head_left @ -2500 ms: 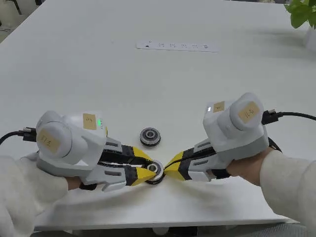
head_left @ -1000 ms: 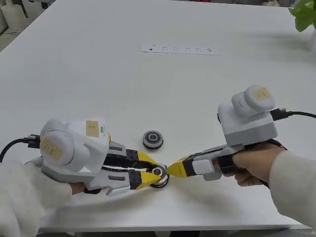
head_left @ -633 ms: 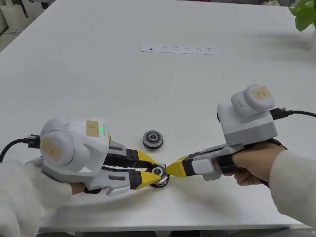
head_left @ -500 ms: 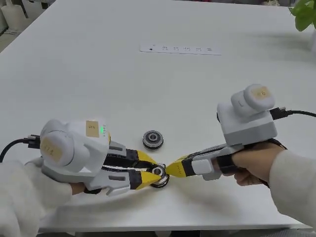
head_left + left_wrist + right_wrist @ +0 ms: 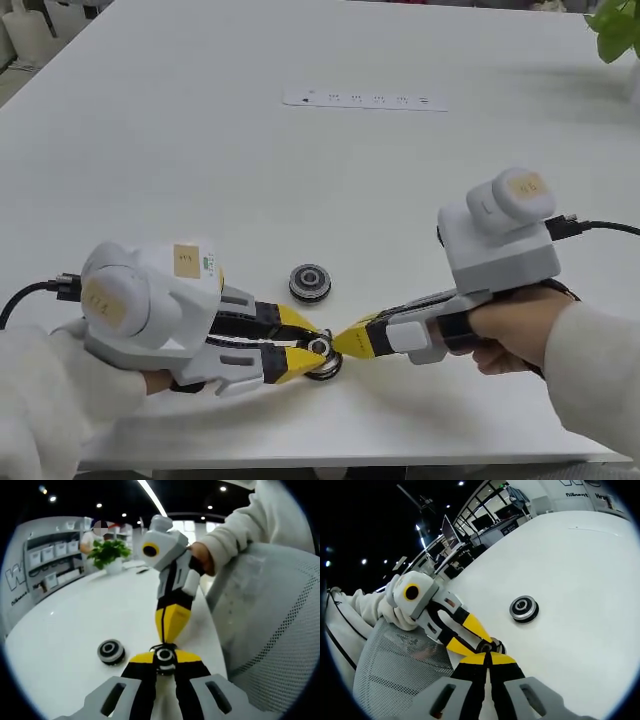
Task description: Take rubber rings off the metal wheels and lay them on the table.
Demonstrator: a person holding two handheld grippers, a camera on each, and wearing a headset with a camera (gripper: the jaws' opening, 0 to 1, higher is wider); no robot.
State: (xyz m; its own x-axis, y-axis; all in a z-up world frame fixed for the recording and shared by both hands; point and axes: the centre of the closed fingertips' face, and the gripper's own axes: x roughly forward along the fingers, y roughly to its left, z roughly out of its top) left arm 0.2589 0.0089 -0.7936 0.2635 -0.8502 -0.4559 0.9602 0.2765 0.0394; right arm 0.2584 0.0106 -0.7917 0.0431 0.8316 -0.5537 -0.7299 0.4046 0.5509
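Wheel (image 5: 319,348) half hidden in left gripper (image 5: 303,355) pinching jaws, hub facing up, right gripper (image 5: 342,344) jaws pressed together at its rim, hold unclear

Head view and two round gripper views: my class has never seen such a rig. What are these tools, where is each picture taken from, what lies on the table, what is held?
No robot here: a person holds a two-jaw gripper in each hand. The head view comes from a camera on the person's head, looking down. Each round view comes from a camera riding on one gripper, looking along its jaws. The left gripper clamps a small metal wheel. The right gripper, jaws together, seems to pinch that wheel's rubber ring. A second wheel lies free on the white table, a power strip farther off.
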